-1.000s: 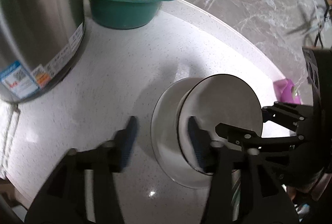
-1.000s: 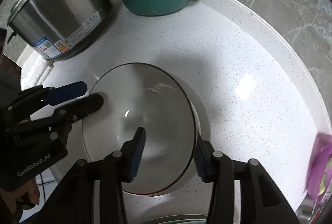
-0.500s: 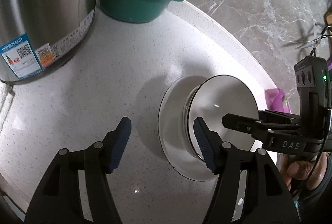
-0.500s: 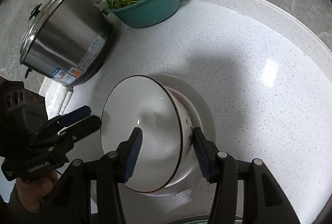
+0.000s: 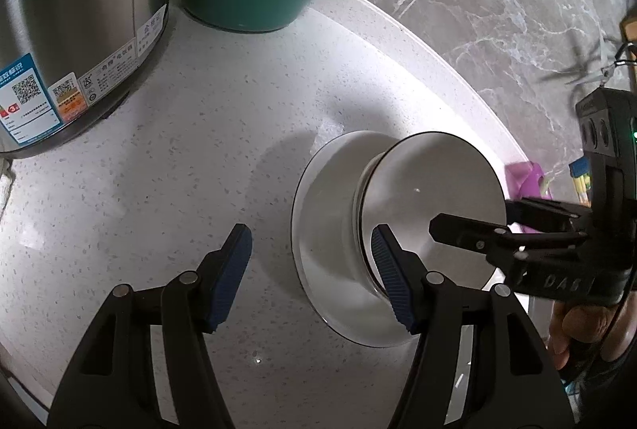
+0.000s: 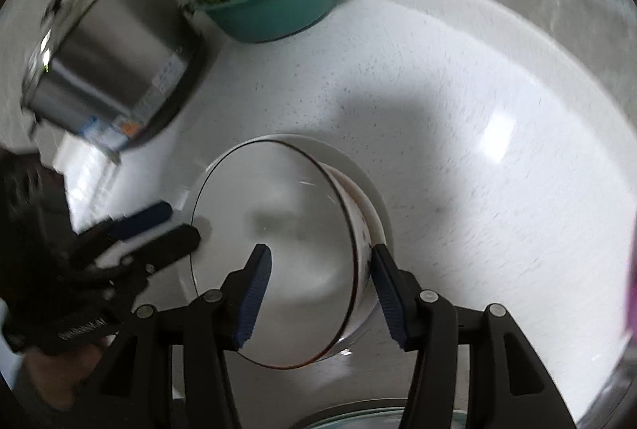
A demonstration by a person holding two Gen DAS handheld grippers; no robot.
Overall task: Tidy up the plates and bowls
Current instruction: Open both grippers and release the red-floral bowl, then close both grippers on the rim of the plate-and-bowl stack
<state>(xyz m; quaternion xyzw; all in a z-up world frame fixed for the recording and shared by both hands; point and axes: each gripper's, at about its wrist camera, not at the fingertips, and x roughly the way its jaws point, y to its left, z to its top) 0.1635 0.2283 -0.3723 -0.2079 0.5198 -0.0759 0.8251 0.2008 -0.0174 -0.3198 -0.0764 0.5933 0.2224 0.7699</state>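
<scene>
The bowl [image 6: 278, 242] sits on the plate [image 5: 322, 230] in the middle of the counter [image 5: 199, 150], at 5 o'clock from the basin [image 5: 243, 3] of greens, probably stacked to save room. The right gripper [image 6: 318, 289] straddles the bowl's near wall, one finger inside, one outside, jaws wide apart and seemingly not pinching it. The left gripper [image 5: 310, 273] hovers at the plate's 9 o'clock, jaws wide, holding nothing. The bowl is white with a thin dark rim and reddish marks outside; it looks tilted, though fisheye distortion may exaggerate that.
</scene>
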